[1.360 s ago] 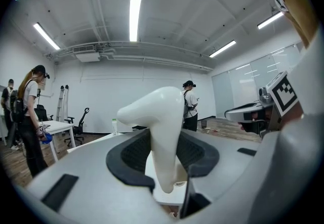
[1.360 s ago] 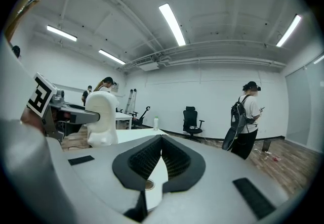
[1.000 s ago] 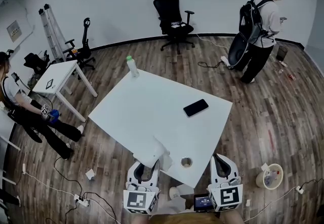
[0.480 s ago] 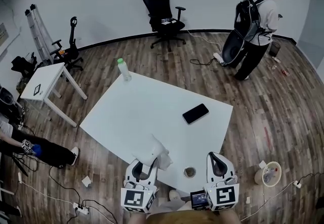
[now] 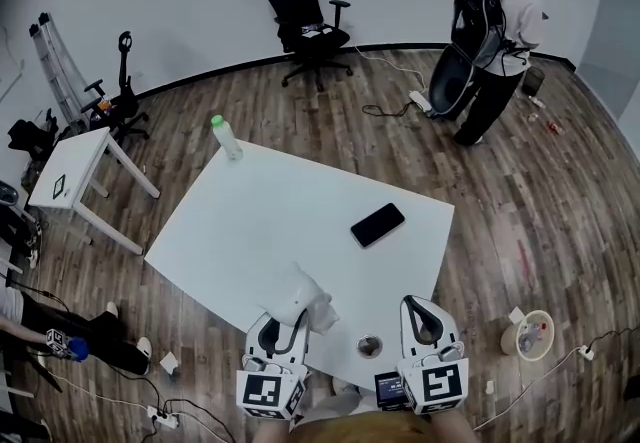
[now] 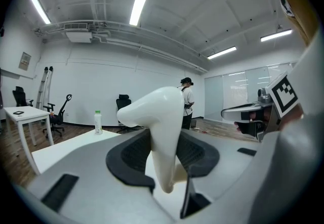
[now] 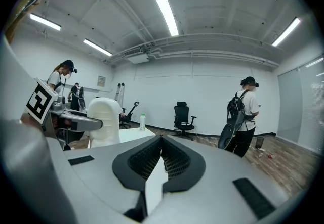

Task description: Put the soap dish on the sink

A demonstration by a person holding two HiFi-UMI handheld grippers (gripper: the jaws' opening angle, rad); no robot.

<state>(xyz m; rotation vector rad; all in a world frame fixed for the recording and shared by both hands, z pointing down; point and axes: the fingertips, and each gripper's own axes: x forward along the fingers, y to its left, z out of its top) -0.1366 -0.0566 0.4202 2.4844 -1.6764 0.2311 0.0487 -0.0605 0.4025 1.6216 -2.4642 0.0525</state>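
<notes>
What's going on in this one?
A person stands at a white table with a gripper in each hand. The left gripper is clamped on a glossy white piece, apparently the soap dish, held over the table's near edge. The right gripper is shut and empty beside it. No sink is in view.

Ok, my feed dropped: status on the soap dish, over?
Left gripper clamped on white soap dish, over near edge of table. Right gripper shut, empty. No sink in view; phone, bottle farther out.
</notes>
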